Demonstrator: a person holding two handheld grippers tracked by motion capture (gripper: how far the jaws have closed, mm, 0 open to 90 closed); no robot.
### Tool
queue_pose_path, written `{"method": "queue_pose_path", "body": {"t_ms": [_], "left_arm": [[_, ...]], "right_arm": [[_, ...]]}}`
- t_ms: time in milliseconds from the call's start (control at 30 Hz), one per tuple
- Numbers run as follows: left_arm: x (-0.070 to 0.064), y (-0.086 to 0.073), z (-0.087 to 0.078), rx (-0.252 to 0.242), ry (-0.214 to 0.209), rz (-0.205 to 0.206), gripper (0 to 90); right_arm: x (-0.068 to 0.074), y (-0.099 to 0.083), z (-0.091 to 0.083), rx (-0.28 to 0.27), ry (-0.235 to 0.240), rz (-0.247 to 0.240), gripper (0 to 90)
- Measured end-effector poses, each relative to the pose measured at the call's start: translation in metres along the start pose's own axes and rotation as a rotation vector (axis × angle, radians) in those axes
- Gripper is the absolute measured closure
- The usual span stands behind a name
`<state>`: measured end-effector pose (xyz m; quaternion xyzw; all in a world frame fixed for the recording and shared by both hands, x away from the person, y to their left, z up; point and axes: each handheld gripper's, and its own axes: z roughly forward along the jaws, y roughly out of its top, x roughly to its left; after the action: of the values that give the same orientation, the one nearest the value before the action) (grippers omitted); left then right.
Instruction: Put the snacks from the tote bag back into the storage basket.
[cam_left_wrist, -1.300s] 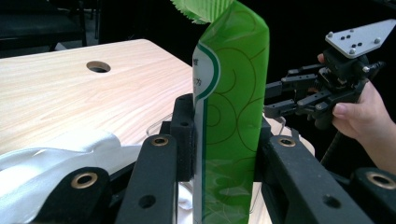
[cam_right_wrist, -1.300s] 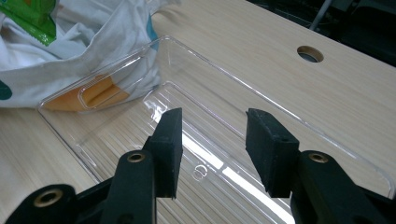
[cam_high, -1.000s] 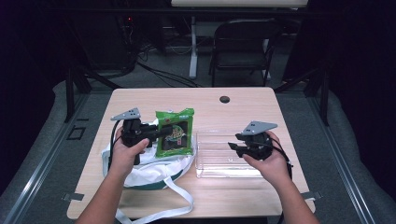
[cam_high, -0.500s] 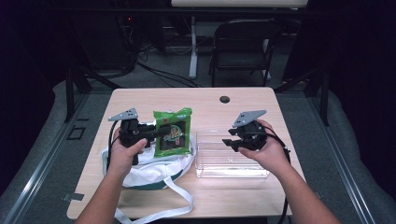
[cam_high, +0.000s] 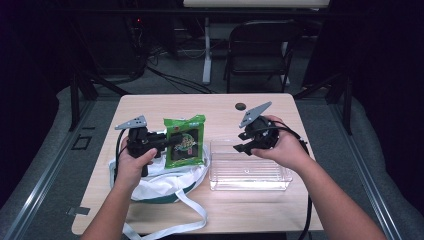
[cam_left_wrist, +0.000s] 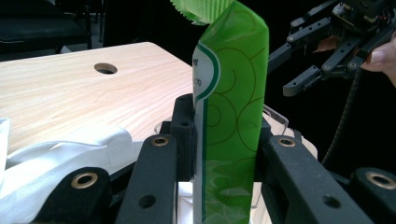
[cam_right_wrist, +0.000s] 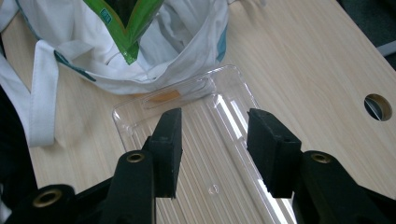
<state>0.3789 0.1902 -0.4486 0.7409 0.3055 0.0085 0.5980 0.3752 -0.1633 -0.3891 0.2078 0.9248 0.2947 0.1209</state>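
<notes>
Green snack packet (cam_high: 184, 141) pinched by left gripper (cam_high: 159, 142) above white bag (cam_high: 160, 180); right gripper (cam_high: 243, 144), jaws spread, over clear tray (cam_high: 250, 172).

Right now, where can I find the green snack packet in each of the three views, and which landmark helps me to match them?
High view: the green snack packet is left of centre, held up by the left gripper above the white bag.
Left gripper view: the packet stands upright in the centre, clamped between the jaws.
Right gripper view: its lower corner hangs at the top edge, over the bag.
Shared landmark: the clear plastic tray, next to the bag.
</notes>
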Motion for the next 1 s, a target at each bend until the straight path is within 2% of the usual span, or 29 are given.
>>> {"method": "queue_pose_path", "body": {"t_ms": [233,500,833,1000], "left_arm": [[0.000,0.000,0.000,-0.002,-0.002,-0.001,72.8],[-0.001,0.000,0.001,-0.002,-0.010,0.000,72.8],[-0.004,0.001,0.002,-0.007,-0.028,-0.002,72.8],[-0.008,0.001,0.005,-0.003,-0.051,-0.003,72.8]], "right_arm": [[-0.005,0.014,0.000,0.069,0.052,-0.058,54.0],[-0.008,0.034,0.003,0.118,0.109,-0.124,52.2],[-0.011,0.057,0.004,0.180,0.130,-0.210,50.5],[-0.016,0.066,0.000,0.202,0.114,-0.204,48.4]]}}
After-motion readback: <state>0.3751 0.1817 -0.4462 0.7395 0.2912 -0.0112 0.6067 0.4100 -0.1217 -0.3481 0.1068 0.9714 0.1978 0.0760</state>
